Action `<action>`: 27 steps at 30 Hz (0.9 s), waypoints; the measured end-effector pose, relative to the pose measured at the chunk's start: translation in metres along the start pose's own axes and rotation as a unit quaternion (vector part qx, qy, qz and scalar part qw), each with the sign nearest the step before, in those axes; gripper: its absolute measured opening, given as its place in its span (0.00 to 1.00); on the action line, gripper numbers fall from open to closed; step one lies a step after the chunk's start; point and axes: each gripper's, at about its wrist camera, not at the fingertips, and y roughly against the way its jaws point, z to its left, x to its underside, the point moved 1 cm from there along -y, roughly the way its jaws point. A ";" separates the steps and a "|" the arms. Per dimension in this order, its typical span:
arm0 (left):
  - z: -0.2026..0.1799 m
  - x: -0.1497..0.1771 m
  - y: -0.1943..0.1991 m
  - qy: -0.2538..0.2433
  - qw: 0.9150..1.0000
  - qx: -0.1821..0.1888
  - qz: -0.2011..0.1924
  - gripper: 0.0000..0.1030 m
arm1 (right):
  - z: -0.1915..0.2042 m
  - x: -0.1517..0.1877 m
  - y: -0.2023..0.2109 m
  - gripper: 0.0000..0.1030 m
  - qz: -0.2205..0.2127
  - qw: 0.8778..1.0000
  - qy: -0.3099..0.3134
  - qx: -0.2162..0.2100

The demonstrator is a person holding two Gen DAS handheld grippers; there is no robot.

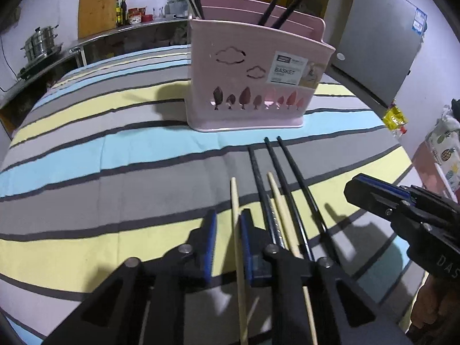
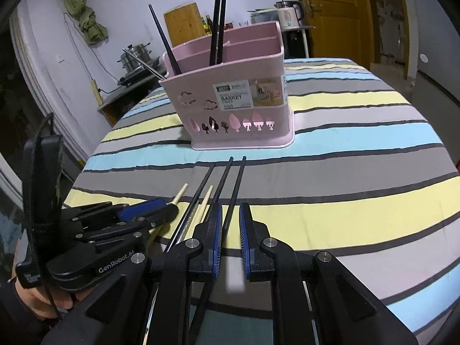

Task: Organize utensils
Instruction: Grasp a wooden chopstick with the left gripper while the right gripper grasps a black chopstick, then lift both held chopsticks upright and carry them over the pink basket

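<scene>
Left tongs: the left gripper sat low over the table with its blue-padded fingers spread; a pale wooden chopstick lay in the gap, close to the right pad, and whether it was touched could not be told
Right tongs: the right gripper also had its fingers spread, straddling a black chopstick that lay flat on the cloth, with neither pad seen pressing on it
Each seen from the other: the right gripper showed at the right edge of the left camera's view; the left gripper showed at the lower left of the right camera's view, held by a hand
Loose chopsticks: five lay side by side on the cloth, tips pointing toward the basket; three were black, one of them with a metal lower section, and two were pale wood, the second lying between black ones
Basket: a pink plastic utensil basket stood upright just beyond the tips, with cloud and tree cut-outs and a label reading BASKET; several dark chopsticks stood in its compartments
Table: a cloth striped grey, yellow and blue covered it
Background: a wooden cutting board, a steel pot and a yellow door
</scene>
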 end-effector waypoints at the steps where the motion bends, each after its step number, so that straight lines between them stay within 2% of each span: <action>1: 0.003 -0.001 0.000 0.006 1.000 0.001 0.001 0.12 | 0.000 -0.001 -0.003 0.12 0.003 1.000 0.001 0.000; 4: 0.012 -0.001 0.002 0.023 1.000 -0.011 -0.001 0.08 | 0.002 -0.004 -0.012 0.12 0.010 1.000 0.002 -0.001; 12: 0.037 -0.002 0.005 0.065 0.998 -0.017 0.001 0.08 | -0.002 -0.015 -0.036 0.12 0.034 0.999 -0.006 0.007; 18: 0.038 -0.011 -0.003 0.067 0.998 -0.016 0.014 0.08 | -0.003 -0.025 -0.053 0.12 0.055 0.998 -0.004 0.021; 23: 0.036 -0.018 -0.009 0.046 0.998 -0.025 0.019 0.08 | -0.002 -0.029 -0.060 0.12 0.059 0.998 -0.006 0.028; 27: 0.033 -0.022 -0.011 0.035 0.999 -0.033 0.022 0.08 | 0.000 -0.034 -0.065 0.07 0.063 0.997 0.000 0.032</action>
